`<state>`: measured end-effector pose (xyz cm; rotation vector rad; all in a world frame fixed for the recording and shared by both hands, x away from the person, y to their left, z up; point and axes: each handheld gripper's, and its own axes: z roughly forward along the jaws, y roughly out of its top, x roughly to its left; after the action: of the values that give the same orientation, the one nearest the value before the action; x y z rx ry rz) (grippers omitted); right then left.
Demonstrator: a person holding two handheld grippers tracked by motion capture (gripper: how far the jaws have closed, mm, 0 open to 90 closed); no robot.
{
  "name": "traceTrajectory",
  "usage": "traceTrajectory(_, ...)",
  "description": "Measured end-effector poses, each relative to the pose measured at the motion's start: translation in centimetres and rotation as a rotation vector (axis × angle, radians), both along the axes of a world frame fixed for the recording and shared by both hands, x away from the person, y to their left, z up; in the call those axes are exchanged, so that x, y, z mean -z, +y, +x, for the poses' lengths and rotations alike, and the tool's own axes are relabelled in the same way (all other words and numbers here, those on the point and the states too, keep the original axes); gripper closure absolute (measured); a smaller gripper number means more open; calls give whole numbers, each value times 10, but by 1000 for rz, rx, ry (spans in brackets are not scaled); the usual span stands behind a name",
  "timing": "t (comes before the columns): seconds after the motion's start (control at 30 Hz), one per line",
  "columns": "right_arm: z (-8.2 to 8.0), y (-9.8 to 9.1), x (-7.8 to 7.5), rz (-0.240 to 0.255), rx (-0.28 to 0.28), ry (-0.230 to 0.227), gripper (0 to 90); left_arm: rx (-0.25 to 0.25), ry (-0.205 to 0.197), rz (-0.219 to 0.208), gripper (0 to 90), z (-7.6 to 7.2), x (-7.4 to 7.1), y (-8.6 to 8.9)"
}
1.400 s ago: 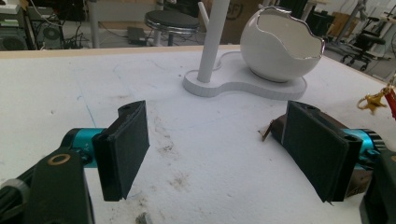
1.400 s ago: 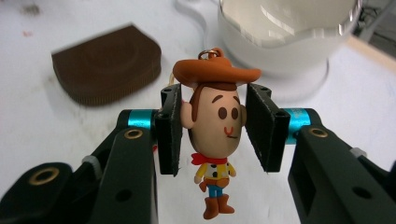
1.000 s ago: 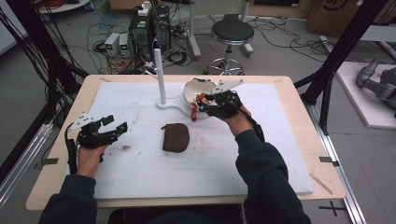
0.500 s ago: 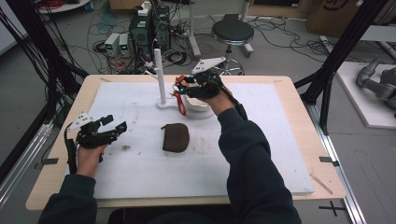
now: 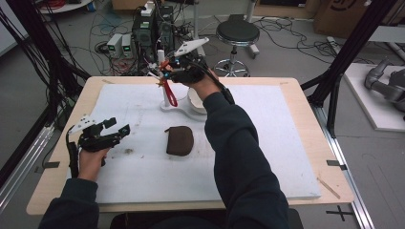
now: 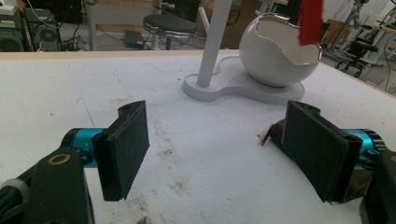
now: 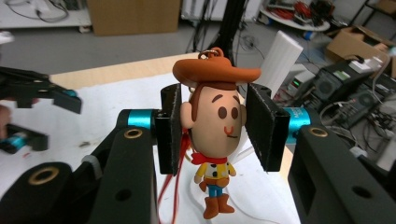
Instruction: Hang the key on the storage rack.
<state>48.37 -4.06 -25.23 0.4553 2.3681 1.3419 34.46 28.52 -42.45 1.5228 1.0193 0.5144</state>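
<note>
My right gripper [image 7: 215, 128] is shut on the head of a small cowboy figure [image 7: 217, 112] with a brown hat and a gold ring on top. A red strap [image 5: 170, 93] hangs from the figure. In the high view the right gripper [image 5: 165, 71] holds it up beside the top of the white post [image 5: 165, 93]. The post's stand also carries a white eggshell-shaped bowl [image 5: 196, 101]. My left gripper [image 5: 117, 126] rests on the white mat at the left, open with nothing between the jaws [image 6: 222, 149].
A brown pouch [image 5: 180, 140] lies mid-mat, in front of the stand. The white mat [image 5: 267, 143] covers most of the wooden table [image 5: 305, 102]. Dirt specks [image 5: 128, 151] lie near my left hand. A stool [image 5: 237, 33] and electronics stand beyond the far edge.
My right gripper has carried the cowboy figure up and to the left, from beside the bowl to the top of the post. The left gripper has stayed put.
</note>
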Motion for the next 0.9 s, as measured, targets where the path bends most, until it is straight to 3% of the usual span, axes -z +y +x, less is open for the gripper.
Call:
traceTrajectory(0.1, 6, 8, -2, -3, 22, -3, 591, 4, 2, 3, 230, 0, 0, 0)
traceTrajectory(0.17, 12, 12, -1, -16, 76, 5, 590, 4, 0, 1, 230, 0, 0, -1)
traceTrajectory(0.37, 21, 7, 7, -38, 149, 45, 590, 0, -2, -2, 230, -1, 0, 2)
traceTrajectory(0.57, 22, 0, 26, -74, 162, 93, 587, -1, -3, -3, 230, -1, -1, 2)
traceTrajectory(0.73, 20, -8, 43, -97, 138, 117, 574, -1, -3, 0, 230, -1, 0, 2)
traceTrajectory(0.8, 18, -12, 49, -94, 128, 116, 523, -1, -4, 0, 230, -1, 0, 2)
traceTrajectory(0.83, 17, -17, 53, -78, 127, 144, 475, -1, -3, 1, 230, -1, 0, 2)
traceTrajectory(0.9, 15, -20, 54, -69, 128, 141, 475, 1, -2, 5, 230, -1, 0, 2)
